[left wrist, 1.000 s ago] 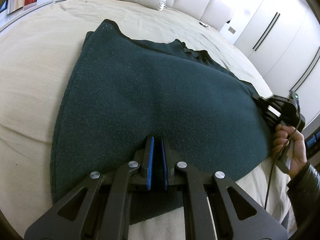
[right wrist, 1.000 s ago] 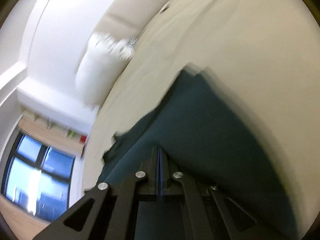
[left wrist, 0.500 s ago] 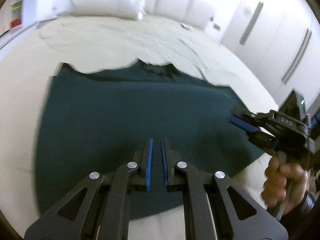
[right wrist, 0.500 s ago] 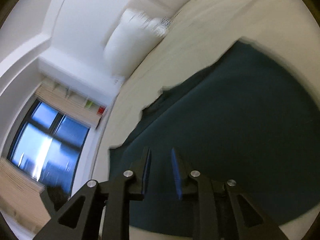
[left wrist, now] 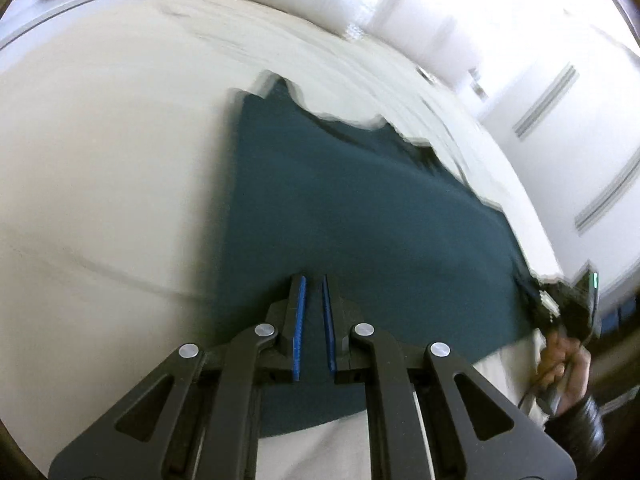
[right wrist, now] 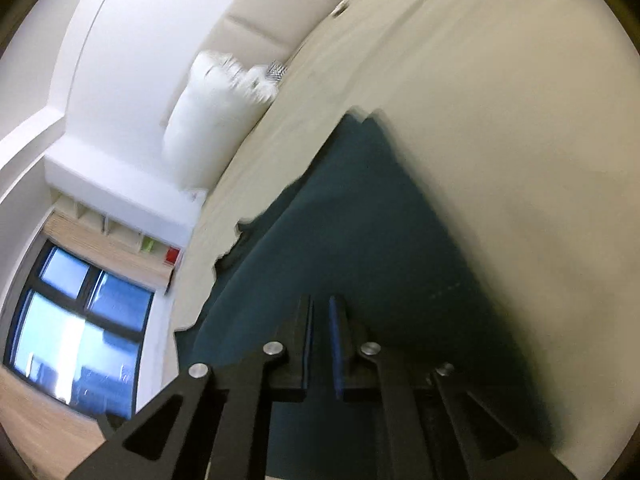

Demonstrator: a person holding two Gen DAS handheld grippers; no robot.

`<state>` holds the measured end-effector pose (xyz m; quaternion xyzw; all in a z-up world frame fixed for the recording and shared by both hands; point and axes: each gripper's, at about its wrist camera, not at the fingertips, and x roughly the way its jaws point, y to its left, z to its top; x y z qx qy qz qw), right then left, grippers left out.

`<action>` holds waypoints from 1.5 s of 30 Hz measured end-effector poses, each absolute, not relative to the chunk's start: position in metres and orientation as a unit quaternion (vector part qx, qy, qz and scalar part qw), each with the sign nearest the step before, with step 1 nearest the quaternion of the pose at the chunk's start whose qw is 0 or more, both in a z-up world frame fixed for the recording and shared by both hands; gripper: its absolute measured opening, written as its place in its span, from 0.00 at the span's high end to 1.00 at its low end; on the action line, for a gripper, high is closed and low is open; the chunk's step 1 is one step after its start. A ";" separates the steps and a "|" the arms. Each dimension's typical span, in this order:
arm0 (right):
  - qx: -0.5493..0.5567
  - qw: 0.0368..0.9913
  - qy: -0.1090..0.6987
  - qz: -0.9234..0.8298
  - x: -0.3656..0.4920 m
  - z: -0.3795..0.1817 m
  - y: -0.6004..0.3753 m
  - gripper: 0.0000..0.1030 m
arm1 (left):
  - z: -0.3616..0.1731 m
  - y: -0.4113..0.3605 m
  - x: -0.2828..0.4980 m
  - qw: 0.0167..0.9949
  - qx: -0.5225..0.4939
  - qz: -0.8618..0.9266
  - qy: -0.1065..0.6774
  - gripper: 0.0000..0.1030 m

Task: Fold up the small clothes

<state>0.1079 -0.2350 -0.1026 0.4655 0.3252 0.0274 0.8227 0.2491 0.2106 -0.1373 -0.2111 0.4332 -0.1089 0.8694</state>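
A dark green knit garment (left wrist: 352, 216) lies flat on the cream bedsheet (left wrist: 100, 168), its scalloped edge at the far side. My left gripper (left wrist: 313, 280) hovers over its near edge, jaws slightly apart, holding nothing. The garment also shows in the right wrist view (right wrist: 360, 240). My right gripper (right wrist: 321, 300) is over its right side, jaws slightly apart and empty; it also shows at the garment's right edge in the left wrist view (left wrist: 568, 300), held by a hand.
A white pillow (right wrist: 208, 104) lies at the head of the bed by a padded headboard (right wrist: 280, 12). White wardrobe doors (left wrist: 580, 128) stand to the right. A window (right wrist: 72, 320) is on the left wall.
Both grippers have let go of the garment and opened a little. The garment now lies flat on the bed. Both cameras have swung and pulled back slightly.
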 end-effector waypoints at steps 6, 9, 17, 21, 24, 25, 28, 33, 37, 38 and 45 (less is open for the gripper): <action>0.427 0.847 0.311 0.056 0.103 -0.058 -0.217 0.40 | -0.130 0.264 0.254 0.844 -0.315 -0.097 0.422 0.28; 0.414 0.845 0.320 0.109 0.122 -0.042 -0.184 0.40 | -0.138 0.251 0.262 0.824 -0.320 -0.122 0.451 0.27; 0.395 0.824 0.357 0.191 0.161 -0.036 -0.120 0.41 | -0.165 0.242 0.265 0.763 -0.380 -0.133 0.506 0.28; 0.389 0.811 0.379 0.216 0.176 -0.039 -0.099 0.41 | -0.172 0.246 0.267 0.741 -0.387 -0.132 0.533 0.44; 0.388 0.801 0.392 0.232 0.183 -0.042 -0.088 0.41 | -0.181 0.255 0.267 0.716 -0.408 -0.134 0.551 0.70; 0.386 0.798 0.397 0.236 0.185 -0.042 -0.085 0.41 | -0.185 0.265 0.263 0.709 -0.414 -0.132 0.555 0.72; 0.379 0.787 0.418 0.249 0.199 -0.049 -0.071 0.41 | -0.184 0.269 0.257 0.703 -0.416 -0.139 0.560 0.78; 0.374 0.773 0.441 0.262 0.221 -0.060 -0.054 0.41 | -0.170 0.265 0.259 0.705 -0.424 -0.155 0.547 0.87; 0.380 0.756 0.454 0.278 0.232 -0.066 -0.049 0.39 | -0.136 0.246 0.263 0.726 -0.399 -0.177 0.532 0.88; 0.380 0.754 0.456 0.281 0.234 -0.067 -0.050 0.39 | -0.126 0.239 0.265 0.732 -0.386 -0.184 0.530 0.88; 0.475 0.694 0.435 0.323 0.250 -0.080 -0.093 0.34 | -0.078 0.157 0.278 0.772 -0.297 -0.244 0.507 0.88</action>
